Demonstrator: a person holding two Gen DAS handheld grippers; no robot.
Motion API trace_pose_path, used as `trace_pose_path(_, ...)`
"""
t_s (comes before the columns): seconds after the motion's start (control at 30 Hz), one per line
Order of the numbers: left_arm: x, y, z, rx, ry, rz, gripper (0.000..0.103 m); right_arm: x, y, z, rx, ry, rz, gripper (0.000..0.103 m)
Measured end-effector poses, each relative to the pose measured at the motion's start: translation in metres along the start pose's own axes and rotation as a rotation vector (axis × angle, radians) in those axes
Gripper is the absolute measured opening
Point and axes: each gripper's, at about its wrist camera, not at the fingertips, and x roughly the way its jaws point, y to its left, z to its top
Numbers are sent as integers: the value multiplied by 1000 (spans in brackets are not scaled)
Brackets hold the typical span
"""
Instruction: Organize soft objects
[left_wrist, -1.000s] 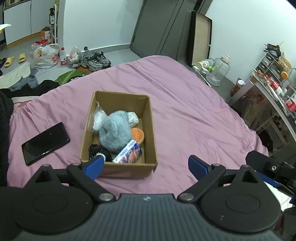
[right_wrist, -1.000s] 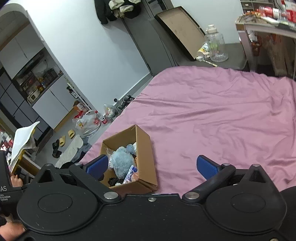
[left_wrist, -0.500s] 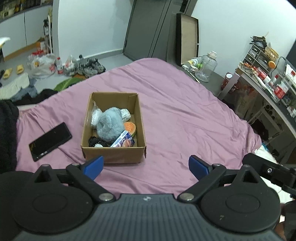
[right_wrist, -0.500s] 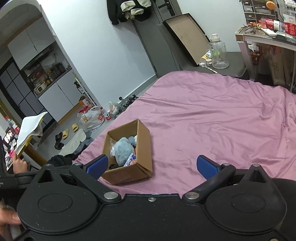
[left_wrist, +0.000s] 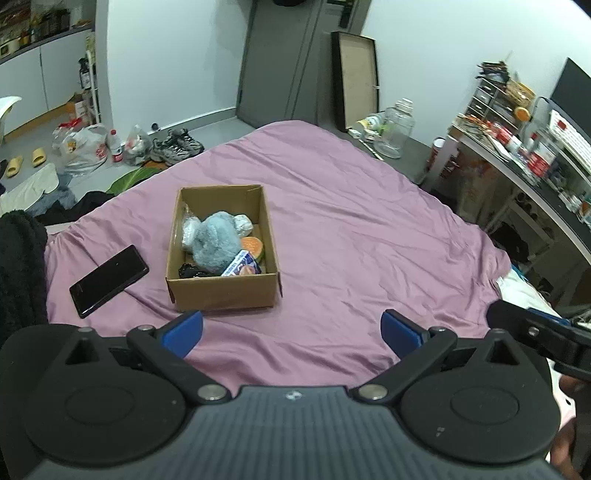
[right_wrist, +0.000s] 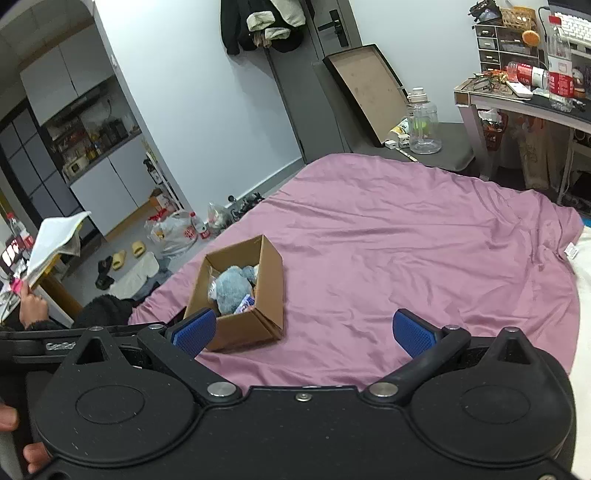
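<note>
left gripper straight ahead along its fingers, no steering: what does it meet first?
Most likely the pink bedsheet. The left gripper is open and empty, aimed at bare sheet just right of the cardboard box. The box sits off its left finger; depth is unclear, so a graze is possible.

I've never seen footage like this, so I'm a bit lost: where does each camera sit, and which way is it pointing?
Left wrist view: sits on the left claw, facing forward over the purple bed at the cardboard box straight ahead; both blue fingers show, spread open.
Right wrist view: sits on the right claw, facing the bed from further right, the box towards its left finger; fingers open, a hand at the left edge.
Both share the box, its grey plush toy and the bed.
</note>
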Motion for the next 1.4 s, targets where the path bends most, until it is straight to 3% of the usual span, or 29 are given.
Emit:
trace_pose_path(0.5,-27,1,-9,42,-39,28,102,-14,11,-4,-45,11,-14,103)
trace_pose_path(1.4,-27,8,-15,67,-53,54,102,-10,12,-13,-69,20,-32,103)
